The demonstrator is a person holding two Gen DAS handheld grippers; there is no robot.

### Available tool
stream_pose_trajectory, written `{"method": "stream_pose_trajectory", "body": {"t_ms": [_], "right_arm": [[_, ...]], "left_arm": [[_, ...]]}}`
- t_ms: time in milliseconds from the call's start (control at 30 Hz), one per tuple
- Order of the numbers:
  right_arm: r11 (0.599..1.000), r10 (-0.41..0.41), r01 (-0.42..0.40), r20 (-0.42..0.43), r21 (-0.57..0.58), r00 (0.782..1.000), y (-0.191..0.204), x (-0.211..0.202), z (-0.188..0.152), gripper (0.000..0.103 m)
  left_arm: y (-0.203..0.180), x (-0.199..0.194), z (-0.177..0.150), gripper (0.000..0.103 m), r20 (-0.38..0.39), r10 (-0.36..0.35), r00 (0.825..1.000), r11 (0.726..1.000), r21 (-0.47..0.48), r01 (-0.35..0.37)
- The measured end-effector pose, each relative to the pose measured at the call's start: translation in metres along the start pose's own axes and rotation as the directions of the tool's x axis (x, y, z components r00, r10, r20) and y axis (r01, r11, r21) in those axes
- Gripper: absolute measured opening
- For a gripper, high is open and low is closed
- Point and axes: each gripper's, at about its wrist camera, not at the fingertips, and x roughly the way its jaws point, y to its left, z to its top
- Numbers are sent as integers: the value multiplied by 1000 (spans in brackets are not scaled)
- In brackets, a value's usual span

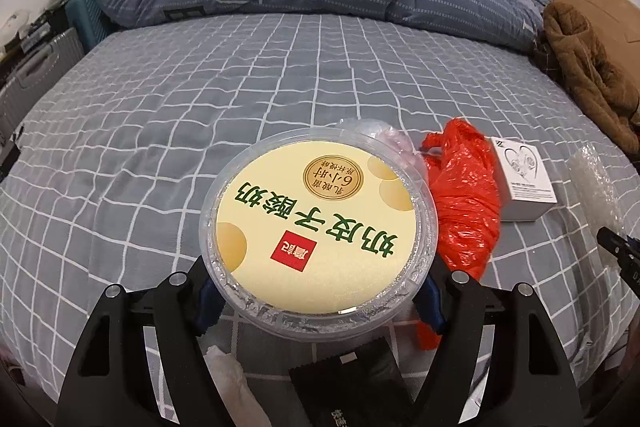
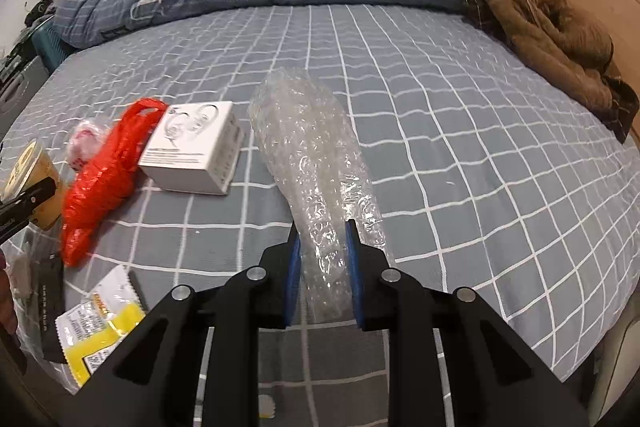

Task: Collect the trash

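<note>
Two tools, both loaded: left tool (image 1: 316, 303) clamped on yogurt tub (image 1: 316, 231), held over checked bed (image 1: 200, 107); right tool (image 2: 323, 275) squeezed onto bubble wrap (image 2: 312, 163), raised off the sheet. Red bag (image 2: 100, 171), white box (image 2: 192, 155), yellow packet (image 2: 96, 335) lying nearby.

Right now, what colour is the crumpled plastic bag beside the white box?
Red-orange; the crumpled plastic bag lies left of the white cardboard box, clearest in the right wrist view.

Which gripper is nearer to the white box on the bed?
Right, though narrowly. The right gripper, shut on the bubble wrap, sits just right of the white box. The left gripper, holding the yogurt tub, sits beyond the red bag.
</note>
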Motion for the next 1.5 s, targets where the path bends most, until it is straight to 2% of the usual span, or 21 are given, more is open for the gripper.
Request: {"method": "stream_pose_trajectory", "body": {"t_ms": [333, 767, 1500], "right_arm": [[999, 8, -7, 56, -32, 998, 17, -34, 3, 20], [997, 60, -53, 112, -61, 992, 45, -70, -14, 20], [990, 108, -94, 133, -107, 985, 64, -114, -52, 20]], "left_arm": [[-2, -27, -2, 73, 22, -22, 1000, 1000, -9, 22], [-8, -69, -27, 73, 52, -50, 997, 999, -17, 51], [-30, -111, -71, 73, 57, -68, 996, 997, 28, 66]]}}
